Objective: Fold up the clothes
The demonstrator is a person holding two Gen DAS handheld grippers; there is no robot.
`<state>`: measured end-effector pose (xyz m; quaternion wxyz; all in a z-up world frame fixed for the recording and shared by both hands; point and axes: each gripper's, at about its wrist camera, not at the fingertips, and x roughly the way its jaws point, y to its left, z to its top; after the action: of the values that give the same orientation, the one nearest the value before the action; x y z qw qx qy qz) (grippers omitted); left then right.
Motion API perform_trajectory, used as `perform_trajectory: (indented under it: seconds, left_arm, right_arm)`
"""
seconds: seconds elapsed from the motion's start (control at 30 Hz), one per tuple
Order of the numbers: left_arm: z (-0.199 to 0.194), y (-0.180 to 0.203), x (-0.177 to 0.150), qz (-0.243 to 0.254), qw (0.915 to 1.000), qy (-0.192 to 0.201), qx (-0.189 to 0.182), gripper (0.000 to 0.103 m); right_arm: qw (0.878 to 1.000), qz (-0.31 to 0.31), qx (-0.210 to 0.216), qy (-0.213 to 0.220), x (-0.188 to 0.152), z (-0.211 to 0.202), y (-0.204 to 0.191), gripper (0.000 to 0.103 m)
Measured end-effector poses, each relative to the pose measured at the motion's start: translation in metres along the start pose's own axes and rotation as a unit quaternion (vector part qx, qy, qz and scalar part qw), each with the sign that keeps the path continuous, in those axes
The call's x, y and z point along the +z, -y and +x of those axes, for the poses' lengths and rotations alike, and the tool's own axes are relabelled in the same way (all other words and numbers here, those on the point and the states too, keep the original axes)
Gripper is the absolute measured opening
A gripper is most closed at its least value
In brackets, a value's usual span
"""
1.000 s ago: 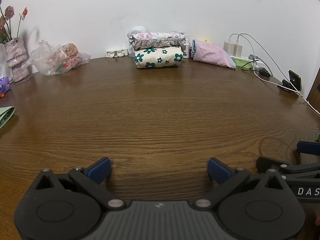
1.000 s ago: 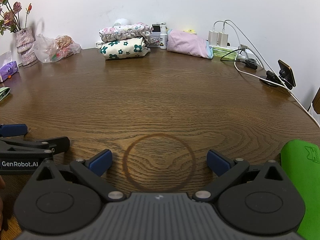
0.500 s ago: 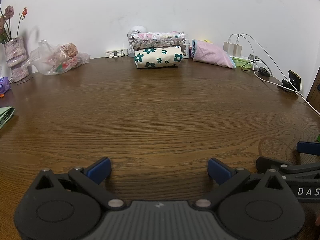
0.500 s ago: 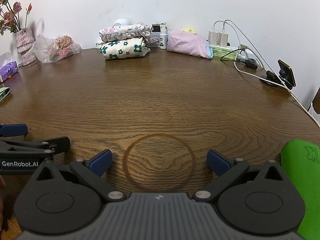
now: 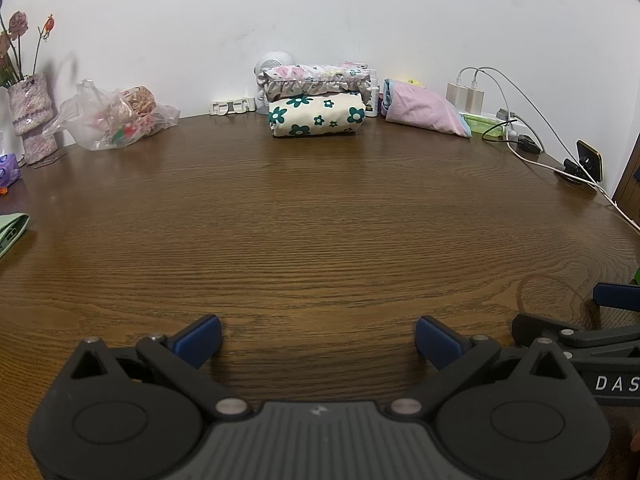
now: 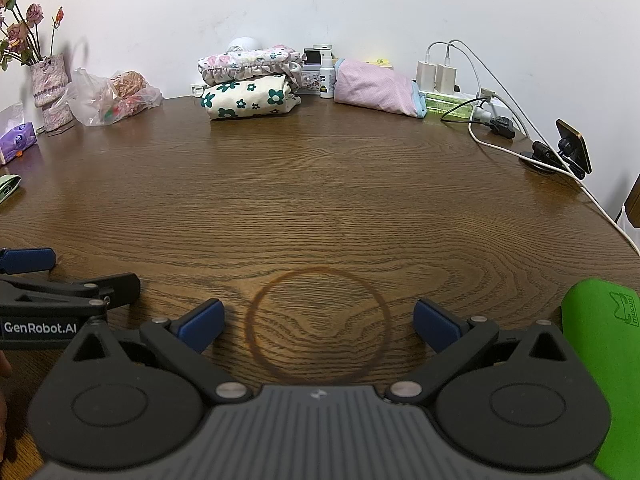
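Both tools are being held low over the wooden surface [image 5: 320,220]. The left hand-held gripper [image 5: 318,338] and the right hand-held gripper [image 6: 318,322] are each being kept spread wide, with nothing between the blue pads. The folded clothes [image 6: 250,82] are lying stacked at 12 o'clock by the wall, well apart from both tools, with bare wood between. A pink pouch [image 6: 374,90] and chargers [image 6: 436,76] are sitting at 1 o'clock, a plastic bag [image 6: 112,98] and flower vase [image 6: 50,88] at 10 o'clock. A green item [image 6: 604,360] is lying at 3 o'clock, just beside the right tool.
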<state>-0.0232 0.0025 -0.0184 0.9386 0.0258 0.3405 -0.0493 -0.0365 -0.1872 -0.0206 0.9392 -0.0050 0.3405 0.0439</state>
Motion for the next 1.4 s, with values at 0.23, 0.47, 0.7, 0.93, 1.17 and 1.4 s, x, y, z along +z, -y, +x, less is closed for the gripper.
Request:
perform_trajectory:
  seconds: [0.23, 0.47, 0.7, 0.93, 1.17, 1.4]
  left_arm:
    - [0.0001, -0.0002, 0.0001, 0.000, 1.0000, 0.000, 0.000, 0.103]
    - [0.0001, 0.0007, -0.0001, 0.000, 1.0000, 0.000, 0.001, 0.103]
    - [-0.0004, 0.0011, -0.0002, 0.001, 1.0000, -0.001, 0.001, 0.103]
    - [-0.0016, 0.0010, -0.0004, 0.002, 1.0000, -0.001, 0.001, 0.103]
    - [-0.0014, 0.0009, -0.0002, 0.001, 1.0000, -0.001, 0.001, 0.103]
    - [-0.0015, 0.0015, -0.0002, 0.001, 1.0000, -0.001, 0.001, 0.103]
  right_arm:
    - [1.000, -0.001, 0.000, 0.001, -0.0002, 0.0002, 0.0001, 0.103]
    - [1.000, -0.001, 0.000, 0.001, -0.0002, 0.0003, -0.0003, 0.103]
    - [1.000, 0.000, -0.001, 0.000, -0.0007, -0.0004, -0.0010, 0.102]
    - [1.000, 0.001, -0.002, 0.000, -0.0020, -0.0019, -0.0013, 0.102]
    - [1.000, -0.001, -0.002, -0.001, -0.0016, -0.0019, -0.0013, 0.102]
    - [1.000, -0.001, -0.002, -0.001, -0.0016, -0.0022, -0.0009, 0.103]
